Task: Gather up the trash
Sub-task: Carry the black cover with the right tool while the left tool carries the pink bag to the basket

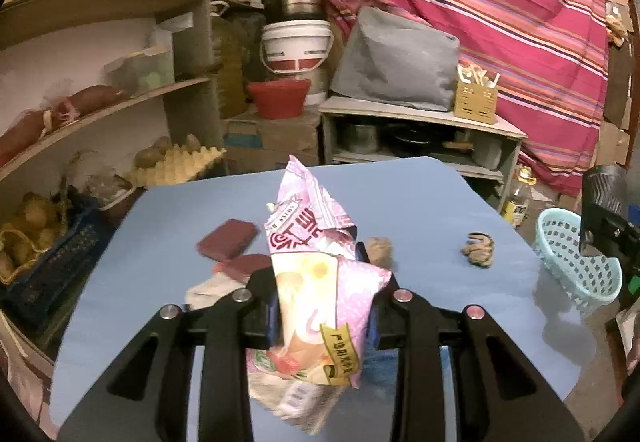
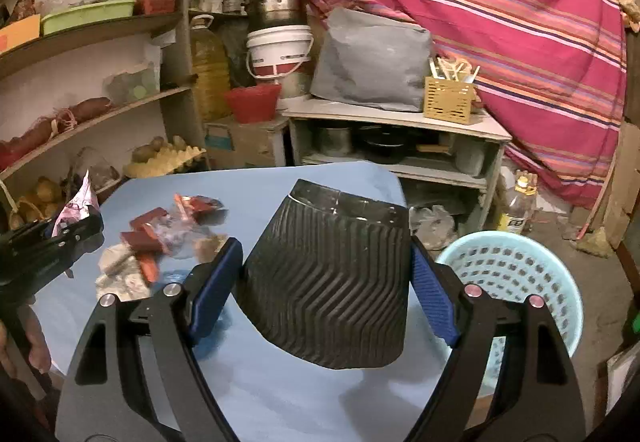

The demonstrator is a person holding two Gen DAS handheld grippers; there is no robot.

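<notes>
Black ribbed cup [image 2: 328, 282] fills right gripper [image 2: 326, 278]; left gripper [image 1: 322, 306] clamps pink wrapper [image 1: 316, 282].

Counted: 1 pink snack wrapper [image 1: 320, 282], 1 black ribbed cup [image 2: 332, 282], 1 light-blue basket [image 2: 516, 274] at approx 3 o'clock off the counter [image 2: 280, 394]. Approx 3 dark-red packets [image 2: 144, 238] at 10 o'clock, 1 brown crumpled scrap [image 1: 478, 248] at 2 o'clock. 2 grippers: left gripper [image 1: 322, 316], right gripper [image 2: 326, 292]. Small clear bits too blurry to count.
</notes>
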